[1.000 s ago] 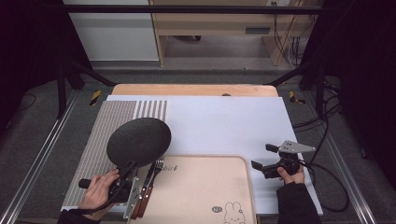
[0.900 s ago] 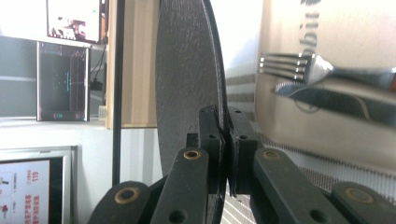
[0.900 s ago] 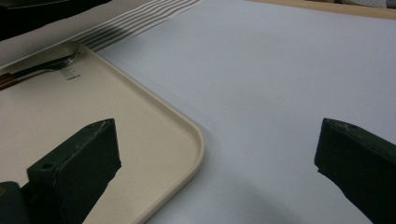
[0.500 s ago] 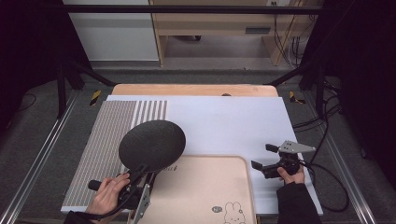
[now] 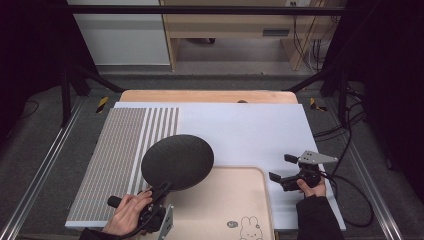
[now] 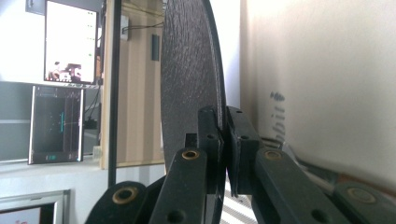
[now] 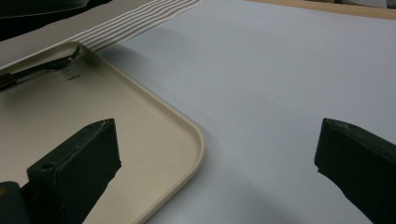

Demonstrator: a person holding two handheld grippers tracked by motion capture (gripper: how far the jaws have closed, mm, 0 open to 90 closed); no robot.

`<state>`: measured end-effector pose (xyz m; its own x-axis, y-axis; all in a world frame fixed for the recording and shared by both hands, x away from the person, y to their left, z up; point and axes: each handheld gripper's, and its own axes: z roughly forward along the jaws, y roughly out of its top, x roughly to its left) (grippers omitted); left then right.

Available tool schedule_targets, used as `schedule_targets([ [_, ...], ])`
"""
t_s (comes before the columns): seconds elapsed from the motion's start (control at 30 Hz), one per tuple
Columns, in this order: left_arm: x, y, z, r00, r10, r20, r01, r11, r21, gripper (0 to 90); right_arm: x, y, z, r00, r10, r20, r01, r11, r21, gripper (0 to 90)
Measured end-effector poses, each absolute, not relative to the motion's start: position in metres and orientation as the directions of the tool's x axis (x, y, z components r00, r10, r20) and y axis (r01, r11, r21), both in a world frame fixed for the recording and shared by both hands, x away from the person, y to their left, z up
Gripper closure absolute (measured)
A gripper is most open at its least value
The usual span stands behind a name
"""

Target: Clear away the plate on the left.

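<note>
- table [image 5: 250,130]: white sheet with a striped mat [image 5: 120,150] at its left; beige tray [image 5: 235,210] at the near edge, between the two hands
- black plate [image 5: 177,161]: a dark round disc, held up over the tray's far left corner and the mat's edge; it lies forward of the left gripper [image 5: 159,202], whose jaws pinch its near rim, so the next move looks like setting it down on the tray just to the right
- left gripper view: the plate [image 6: 191,84] seen edge-on, clamped tight between the pads [image 6: 208,140]
- right gripper [image 5: 287,170]: farther from the plate, beside the tray's right edge; jaws wide apart, holding nothing
- right gripper view: cutlery [image 7: 42,70] lying in the tray's [image 7: 187,135] far corner
</note>
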<state>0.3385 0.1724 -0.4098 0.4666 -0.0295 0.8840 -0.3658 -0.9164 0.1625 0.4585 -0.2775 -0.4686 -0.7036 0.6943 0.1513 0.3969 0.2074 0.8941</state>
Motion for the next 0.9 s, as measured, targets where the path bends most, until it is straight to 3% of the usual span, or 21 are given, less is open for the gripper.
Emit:
schedule_targets([
  [0.9, 0.313, 0.129, -0.423, 0.520, -0.123, 0.845, -0.483, -0.859, 0.172, 84.4, 0.458, -0.278, -0.468, -0.704, 0.694, 0.151, 0.392, 0.203, 0.897, 0.4],
])
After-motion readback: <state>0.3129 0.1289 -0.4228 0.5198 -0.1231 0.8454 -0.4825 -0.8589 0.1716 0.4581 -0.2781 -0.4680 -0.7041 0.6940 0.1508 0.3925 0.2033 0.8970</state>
